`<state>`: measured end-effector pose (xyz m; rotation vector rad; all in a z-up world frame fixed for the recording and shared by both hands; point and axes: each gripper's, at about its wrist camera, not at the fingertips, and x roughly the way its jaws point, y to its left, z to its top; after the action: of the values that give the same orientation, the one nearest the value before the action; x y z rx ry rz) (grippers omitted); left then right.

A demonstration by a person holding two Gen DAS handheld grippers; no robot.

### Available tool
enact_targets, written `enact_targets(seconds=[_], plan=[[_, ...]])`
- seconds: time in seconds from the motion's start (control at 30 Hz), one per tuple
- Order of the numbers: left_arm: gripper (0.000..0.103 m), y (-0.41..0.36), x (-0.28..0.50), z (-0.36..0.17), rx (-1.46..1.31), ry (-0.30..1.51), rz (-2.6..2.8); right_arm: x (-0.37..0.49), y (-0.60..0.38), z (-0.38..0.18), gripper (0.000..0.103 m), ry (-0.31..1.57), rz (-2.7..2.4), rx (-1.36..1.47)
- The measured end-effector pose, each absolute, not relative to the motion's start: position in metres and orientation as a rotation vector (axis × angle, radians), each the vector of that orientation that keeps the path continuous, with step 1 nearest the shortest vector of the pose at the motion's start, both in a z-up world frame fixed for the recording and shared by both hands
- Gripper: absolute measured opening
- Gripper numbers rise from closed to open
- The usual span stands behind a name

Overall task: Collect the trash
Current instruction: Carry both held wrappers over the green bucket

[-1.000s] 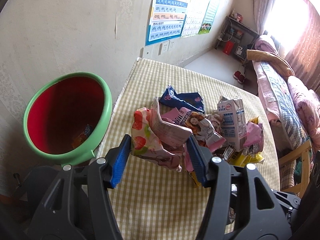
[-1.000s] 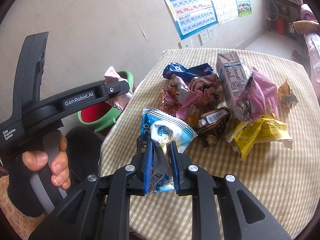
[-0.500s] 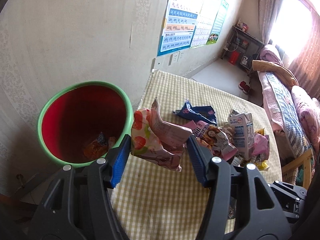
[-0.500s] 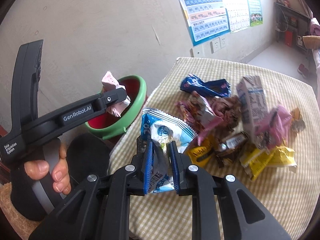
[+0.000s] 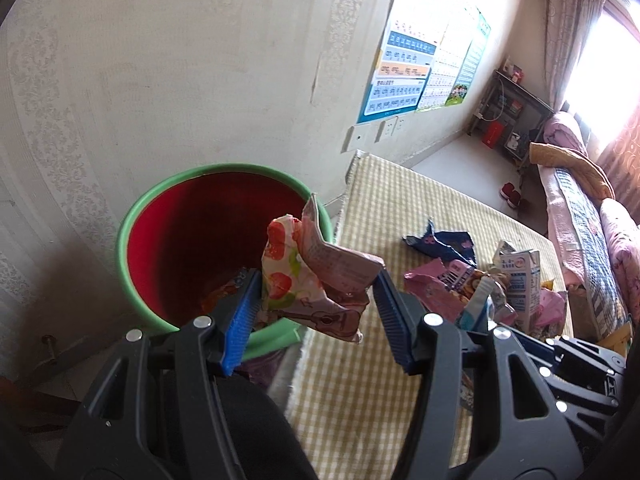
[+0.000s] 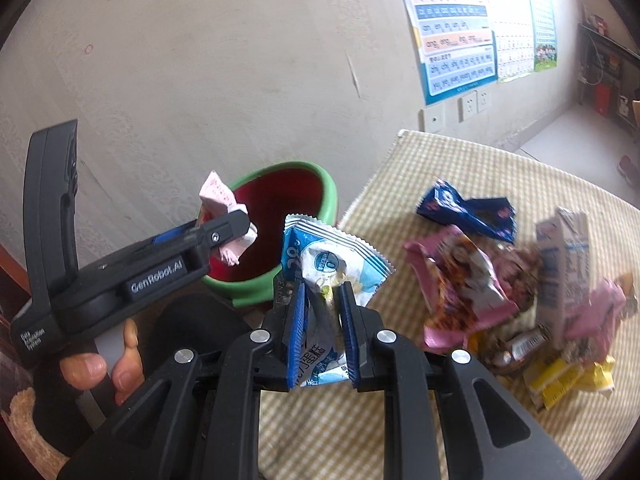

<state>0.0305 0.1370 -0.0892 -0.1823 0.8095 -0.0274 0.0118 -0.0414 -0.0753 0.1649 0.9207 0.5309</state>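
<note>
Carried from desk [image 5: 384, 380] toward bin [image 5: 160, 280]: left claw [image 5: 316, 312] pinching strawberry wrapper [image 5: 304, 280], bin at 11 o'clock, nearer; right claw [image 6: 322, 312] pinching blue-white wrapper [image 6: 332, 260].

The bin [image 5: 136, 216] mouth gapes open; wrappers [image 6: 472, 280] crowd the table's [image 5: 400, 208] right.
</note>
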Motion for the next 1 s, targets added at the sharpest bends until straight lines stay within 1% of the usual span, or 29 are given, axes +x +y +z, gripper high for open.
enact_targets(seconds=[0.63, 1.0], plan=[[0.055, 0.201, 0.052, -0.087, -0.223, 0.79, 0.076, 0.062, 0.01, -0.064, 0.018, 0.895, 0.597, 0.158], [0.055, 0.221, 0.069, -0.094, -0.218, 0.796, 0.115, 0.091, 0.035, -0.066, 0.018, 0.912, 0.624, 0.194]])
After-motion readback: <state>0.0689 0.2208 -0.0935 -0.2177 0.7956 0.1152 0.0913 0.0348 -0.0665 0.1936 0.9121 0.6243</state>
